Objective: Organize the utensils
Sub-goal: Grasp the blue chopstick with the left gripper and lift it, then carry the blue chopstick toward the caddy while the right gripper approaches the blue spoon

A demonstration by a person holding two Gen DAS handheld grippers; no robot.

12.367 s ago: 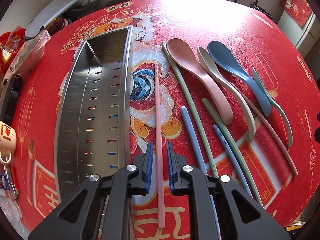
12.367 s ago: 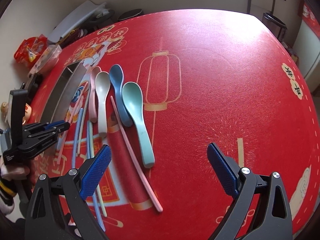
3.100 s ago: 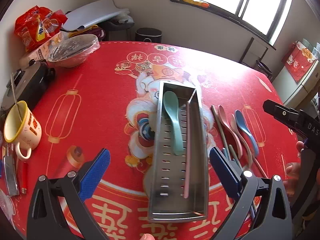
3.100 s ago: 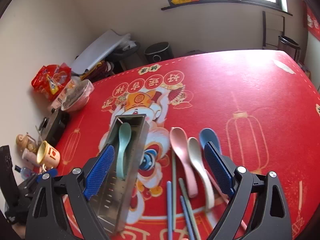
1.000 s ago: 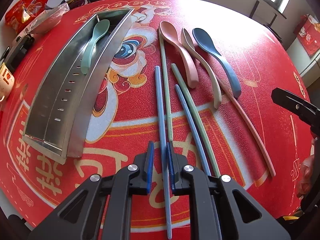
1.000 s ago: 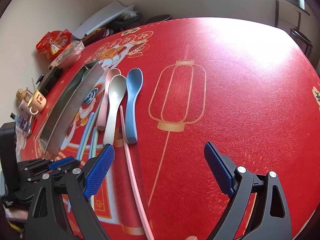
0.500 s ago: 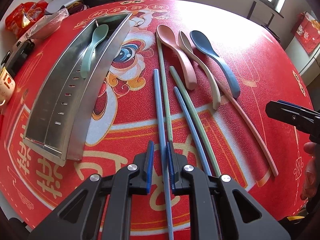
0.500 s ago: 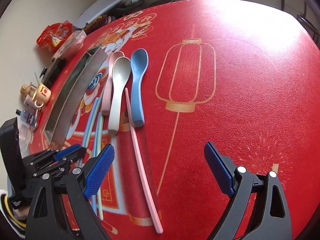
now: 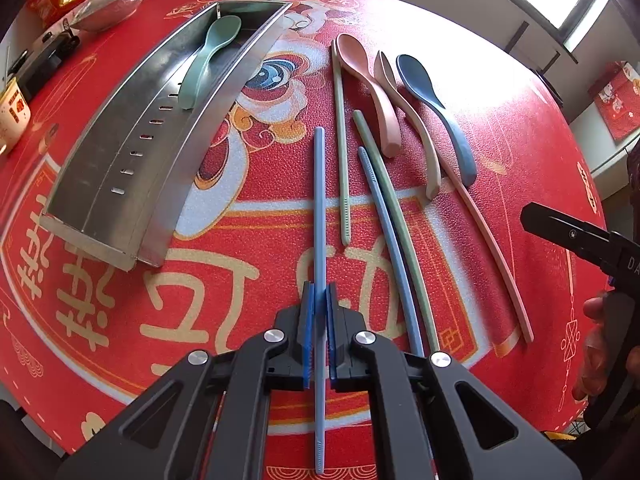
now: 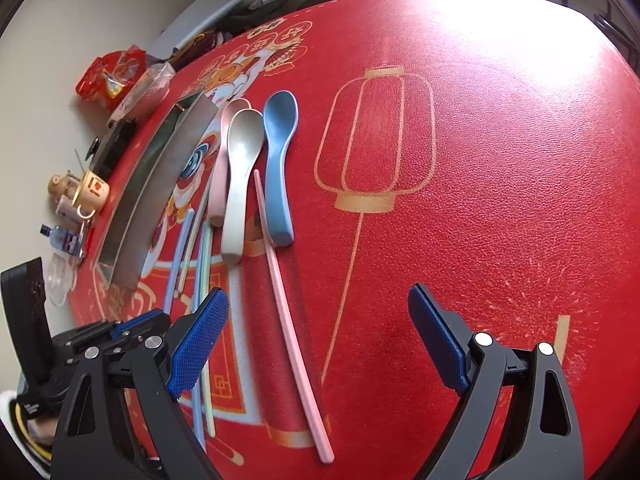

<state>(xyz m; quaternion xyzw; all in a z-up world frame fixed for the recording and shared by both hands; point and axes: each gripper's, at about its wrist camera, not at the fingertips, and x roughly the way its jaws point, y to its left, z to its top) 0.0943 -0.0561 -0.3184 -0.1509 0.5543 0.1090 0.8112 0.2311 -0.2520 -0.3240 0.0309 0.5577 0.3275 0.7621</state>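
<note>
Gripping the blue chopstick (image 9: 319, 216) low centre, our left gripper (image 9: 318, 336) is clenched on it. Right gripper (image 10: 316, 340) gapes empty. Next we lift it to the steel tray (image 9: 120, 184), upper left

blue chopstick (image 9: 319, 200) clamped, lengthwise | 2nd blue (image 9: 386, 236) + 2 green sticks (image 9: 341, 140) flat beside | pink (image 9: 372, 84), cream (image 9: 416, 120), blue spoons (image 9: 436, 108) right | green spoon (image 9: 208, 60) lay in steel tray (image 9: 132, 184)

wrist views downward (shared tablecloth (image 9: 500, 92))
</note>
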